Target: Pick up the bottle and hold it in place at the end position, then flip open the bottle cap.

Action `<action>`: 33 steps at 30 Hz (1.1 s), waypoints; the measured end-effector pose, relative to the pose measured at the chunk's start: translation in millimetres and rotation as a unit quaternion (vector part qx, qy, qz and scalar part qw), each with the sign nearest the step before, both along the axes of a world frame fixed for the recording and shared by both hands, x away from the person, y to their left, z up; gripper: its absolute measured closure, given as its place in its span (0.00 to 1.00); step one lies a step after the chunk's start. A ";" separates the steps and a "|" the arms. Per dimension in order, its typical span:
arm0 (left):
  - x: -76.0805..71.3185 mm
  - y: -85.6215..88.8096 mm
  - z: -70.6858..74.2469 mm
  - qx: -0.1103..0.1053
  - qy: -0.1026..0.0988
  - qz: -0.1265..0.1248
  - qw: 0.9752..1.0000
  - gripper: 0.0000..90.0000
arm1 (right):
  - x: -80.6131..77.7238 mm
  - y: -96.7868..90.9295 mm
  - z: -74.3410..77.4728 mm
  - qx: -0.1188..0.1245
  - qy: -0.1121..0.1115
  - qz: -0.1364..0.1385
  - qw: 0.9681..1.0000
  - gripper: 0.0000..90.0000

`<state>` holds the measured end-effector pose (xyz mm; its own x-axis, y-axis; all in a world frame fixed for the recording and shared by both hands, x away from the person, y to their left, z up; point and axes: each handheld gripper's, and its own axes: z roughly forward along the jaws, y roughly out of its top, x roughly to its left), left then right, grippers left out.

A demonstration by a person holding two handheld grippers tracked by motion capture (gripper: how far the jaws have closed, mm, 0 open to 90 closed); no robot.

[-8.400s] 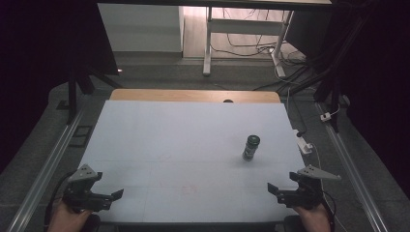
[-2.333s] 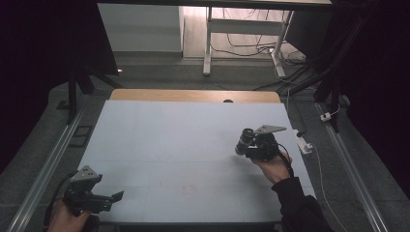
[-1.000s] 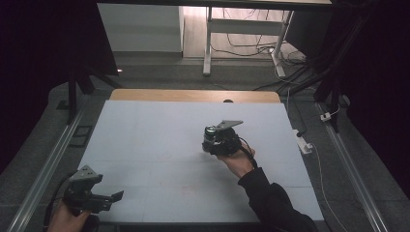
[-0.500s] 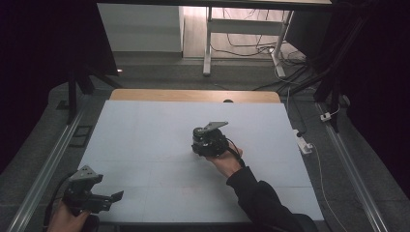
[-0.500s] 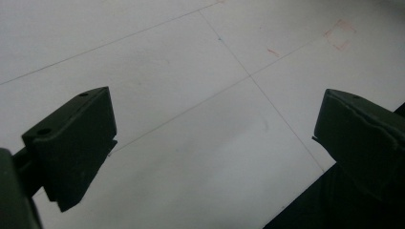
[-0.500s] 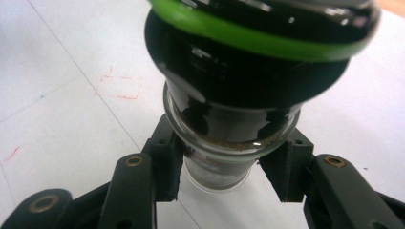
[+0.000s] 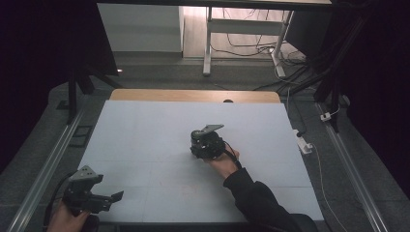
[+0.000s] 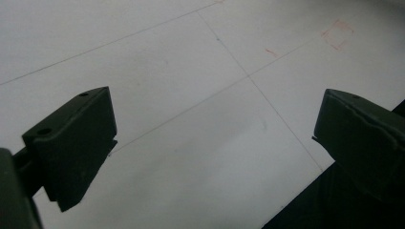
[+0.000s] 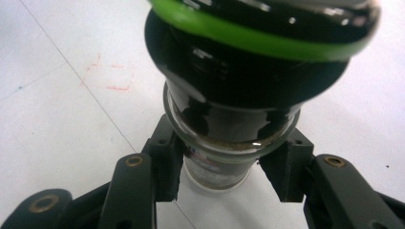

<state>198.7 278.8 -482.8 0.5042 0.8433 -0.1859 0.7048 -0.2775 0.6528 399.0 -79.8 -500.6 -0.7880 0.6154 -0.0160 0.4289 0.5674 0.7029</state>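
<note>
Pale grey table (image 7: 145, 135) with thin ruled lines, wooden strip along its far edge, dark floor and cables beyond.

Grinder jar (image 9: 229, 95): glass body, black top section with a bright green ring. Right gripper view has it filling the upper centre of the frame, the glass body passing down between the two black jaws. Brownish grains visible at the glass shoulder. High view: jar is at centre frame, mostly hidden by the gripper, so whether its base meets the table cannot be told.

Right gripper (image 7: 207, 144): centre of the high view, hand and dark sleeve (image 7: 261, 203) running in from the lower right. Jaws clamped on the jar's glass body, one pad on each side, touching it.

Faint red square mark (image 9: 112, 76) on the table, upper left of the right gripper view, apart from the jar.

Left gripper (image 7: 92, 195): lower left corner of the high view, at the near table edge, well apart from the jar. Left gripper view: jaws spread wide, bare table between them, nothing held.
</note>
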 end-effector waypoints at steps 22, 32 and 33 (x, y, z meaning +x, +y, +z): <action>1.4 0.1 -0.1 0.000 0.005 0.005 1.000 0.00 | -3.6 -0.3 -6.9 -0.002 -0.013 0.007 1.000 0.58; 2.2 -4.4 1.3 0.016 -0.005 0.004 1.000 0.00 | -4.5 -1.8 -8.6 0.003 -0.018 0.010 1.000 0.58; 3.4 -5.3 2.0 0.014 -0.015 0.001 1.000 0.00 | -4.4 -1.8 -8.6 0.003 -0.018 0.010 1.000 0.58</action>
